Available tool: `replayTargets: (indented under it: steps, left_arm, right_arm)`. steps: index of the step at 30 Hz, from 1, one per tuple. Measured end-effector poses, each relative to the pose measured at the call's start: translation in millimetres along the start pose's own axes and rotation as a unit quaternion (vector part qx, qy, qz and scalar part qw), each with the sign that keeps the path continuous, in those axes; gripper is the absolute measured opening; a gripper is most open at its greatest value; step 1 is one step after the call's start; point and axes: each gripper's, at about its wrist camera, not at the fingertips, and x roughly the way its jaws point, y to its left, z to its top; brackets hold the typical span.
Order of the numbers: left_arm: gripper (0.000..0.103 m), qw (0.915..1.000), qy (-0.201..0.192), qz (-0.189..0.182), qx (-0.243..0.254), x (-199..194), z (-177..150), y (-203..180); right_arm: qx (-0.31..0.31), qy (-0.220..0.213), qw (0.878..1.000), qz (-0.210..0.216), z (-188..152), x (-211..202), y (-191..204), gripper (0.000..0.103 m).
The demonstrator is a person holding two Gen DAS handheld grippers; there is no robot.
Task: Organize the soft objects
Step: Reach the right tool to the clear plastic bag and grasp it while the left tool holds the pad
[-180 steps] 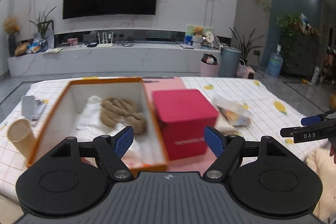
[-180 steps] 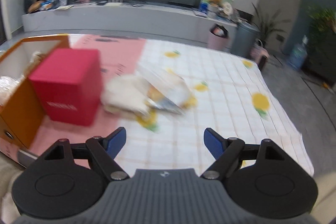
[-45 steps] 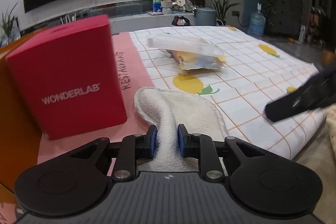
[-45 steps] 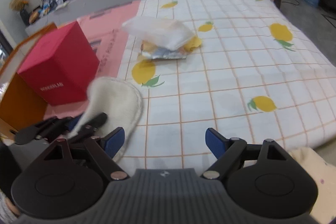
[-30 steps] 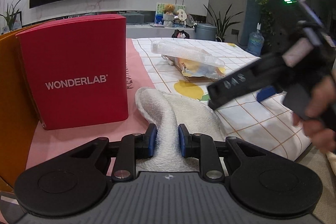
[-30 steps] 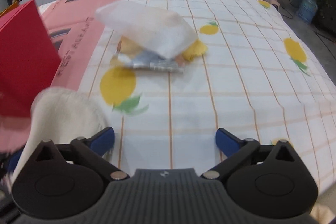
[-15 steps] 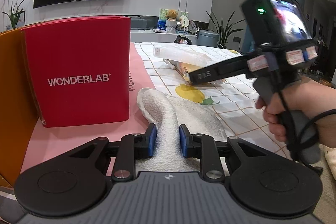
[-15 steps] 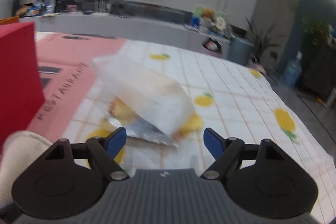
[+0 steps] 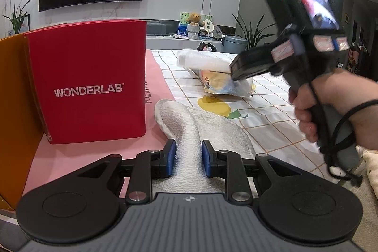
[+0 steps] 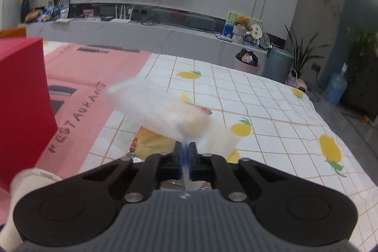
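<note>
A white fluffy towel (image 9: 189, 131) lies on the table's near edge, and my left gripper (image 9: 186, 158) is shut on a raised fold of it. Farther back a clear plastic bag (image 9: 203, 61) rests on a yellow snack packet (image 9: 217, 84). My right gripper (image 10: 186, 158) is shut on the near edge of that plastic bag (image 10: 160, 110), which lifts off the snack packet (image 10: 151, 143). In the left wrist view a hand (image 9: 330, 103) holds the right gripper's body over the bag. The towel's edge (image 10: 30, 177) shows at lower left in the right wrist view.
A red WONDERLAB box (image 9: 87, 82) stands left of the towel, against an orange box (image 9: 11, 96). The table wears a pink cloth (image 10: 94, 77) and a lemon-print checked cloth (image 10: 271, 110). A TV wall and a long shelf lie beyond.
The right gripper came in over the plastic bag and its jaws closed from wide open onto the bag's edge. The left gripper kept its hold on the towel and stayed put.
</note>
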Motion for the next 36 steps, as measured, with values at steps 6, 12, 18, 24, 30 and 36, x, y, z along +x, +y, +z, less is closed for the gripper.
replayTargets:
  steps: [6, 12, 18, 24, 30, 36]
  left_arm:
    - [0.027, 1.0000, 0.000, 0.003, 0.006, -0.5, -0.2, -3.1]
    - [0.027, 1.0000, 0.003, 0.003, 0.007, -0.3, 1.8, -3.8]
    - [0.028, 0.9999, 0.005, 0.005, 0.010, 1.4, 2.5, -4.6]
    - [0.031, 0.9997, 0.002, 0.014, 0.017, 1.6, 1.8, -8.7]
    - [0.032, 0.9997, 0.002, 0.017, 0.018, 2.3, 0.8, -10.8]
    - [0.032, 0.9997, 0.001, 0.017, 0.019, 2.2, 0.7, -10.7]
  right_arm:
    - [0.037, 0.007, 0.999, 0.020, 22.2, -33.1, -14.9, 0.000]
    - [0.074, 0.066, 0.994, 0.048, 39.7, -91.1, -40.3, 0.000]
    - [0.051, 0.153, 0.985, 0.052, 4.3, -122.3, -45.2, 0.000]
    - [-0.022, 0.196, 0.977, 0.080, -24.1, -95.6, -32.5, 0.024]
    - [-0.037, 0.189, 0.978, 0.081, -27.8, -86.5, -36.7, 0.090]
    - [-0.044, 0.190, 0.975, 0.104, -33.6, -64.3, -43.6, 0.095]
